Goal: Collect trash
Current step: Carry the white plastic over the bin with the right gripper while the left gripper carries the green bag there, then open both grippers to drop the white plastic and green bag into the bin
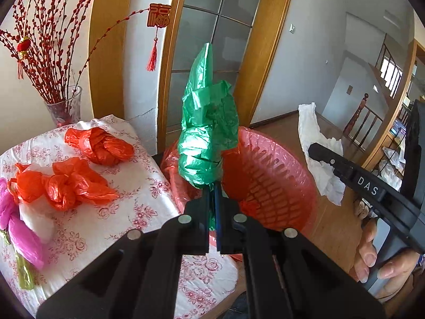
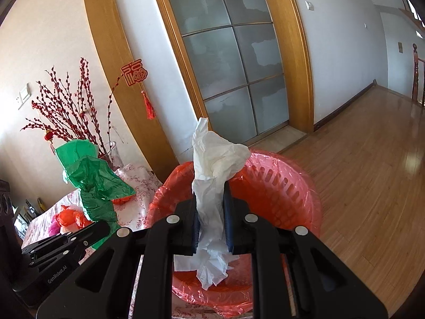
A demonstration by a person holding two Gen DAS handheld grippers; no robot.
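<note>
My left gripper (image 1: 212, 194) is shut on a crumpled green plastic bag (image 1: 207, 133) and holds it upright over the near rim of the red-lined trash basket (image 1: 281, 175). The green bag also shows in the right wrist view (image 2: 93, 183). My right gripper (image 2: 211, 199) is shut on a white crumpled tissue (image 2: 212, 164) above the same basket (image 2: 279, 186). The tissue also shows in the left wrist view (image 1: 318, 148). Orange bags (image 1: 98, 146) (image 1: 66, 183) and a pink bag (image 1: 18, 220) lie on the table with a floral cloth (image 1: 148, 199).
A glass vase of red branches (image 1: 63, 106) stands at the table's back left corner. A frosted glass door with a wooden frame (image 2: 233, 61) is behind the basket. Wooden floor (image 2: 372, 172) extends to the right, with a stair railing (image 1: 366, 117) far right.
</note>
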